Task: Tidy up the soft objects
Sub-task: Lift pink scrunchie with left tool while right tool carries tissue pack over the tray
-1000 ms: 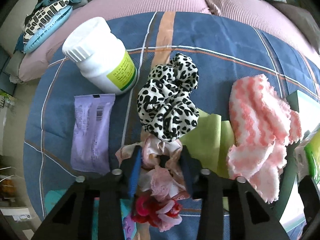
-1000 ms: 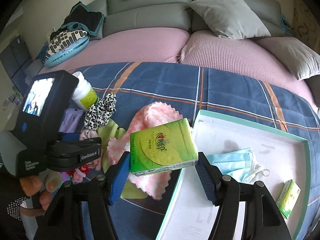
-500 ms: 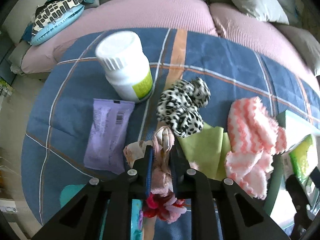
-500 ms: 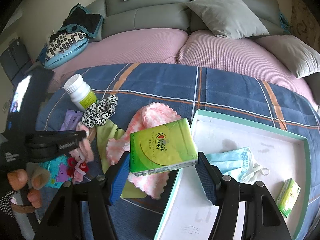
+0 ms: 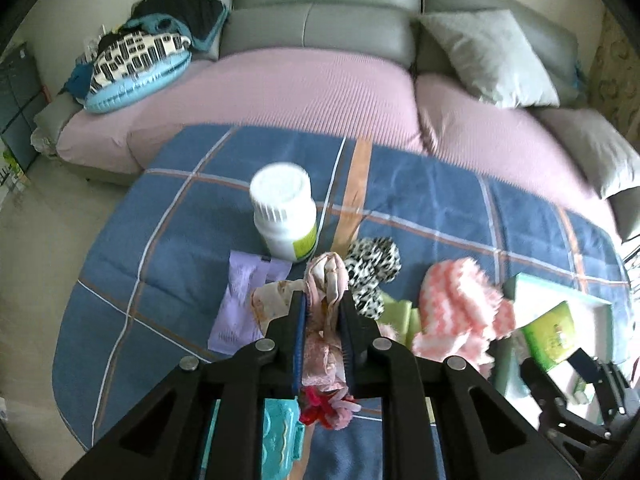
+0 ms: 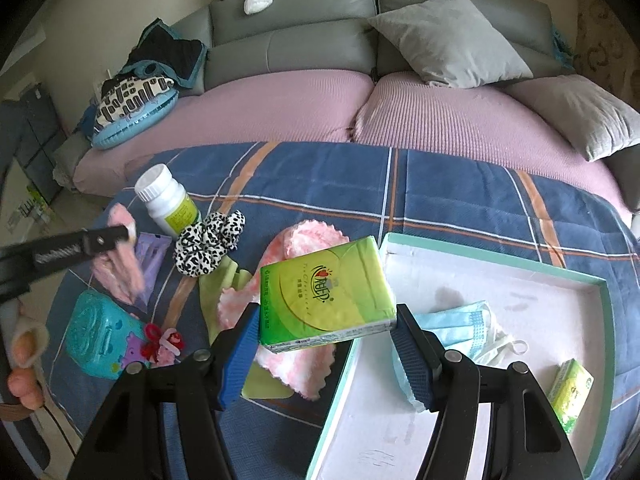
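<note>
Living room: a grey sofa with pink ribbed seat covers sits behind a blue plaid cloth (image 6: 460, 184) spread over the work surface. Far left in the right wrist view, the left gripper (image 6: 130, 232) has its jaws closed tight on a pale pink fabric scrunchie (image 6: 120, 268), which hangs clear of the cloth; the left wrist view confirms the fabric pinched between the pads. Below it lie a teal plastic toy case (image 6: 98, 334) and a small red-and-pink hair tie (image 6: 166, 342). Next over: a lilac foil sachet (image 6: 150, 252), an upright white plastic pill bottle with green label (image 6: 166, 200), then a black-and-white leopard-print scrunchie (image 6: 210, 240) resting partly on a light green cloth (image 6: 218, 284). A pink-and-white fluffy sock (image 6: 308, 240) lies beside the tray edge. The right gripper (image 6: 326, 344) holds a green soft pack of tissues (image 6: 324, 292) across moderately wide jaws, above the near left rim of the white tray with mint-green border (image 6: 496, 264). Tray contents: a light blue face mask (image 6: 464, 320) and a small green tissue packet (image 6: 570, 388). Judgement: step in hand is transfer of soft items to the tray, two loads gripped, neither placed. Next move likely calls for carrying the tissue pack inward over bare tray floor and releasing, then bringing the pink scrunchie across, high enough to clear the sock and rim.
</note>
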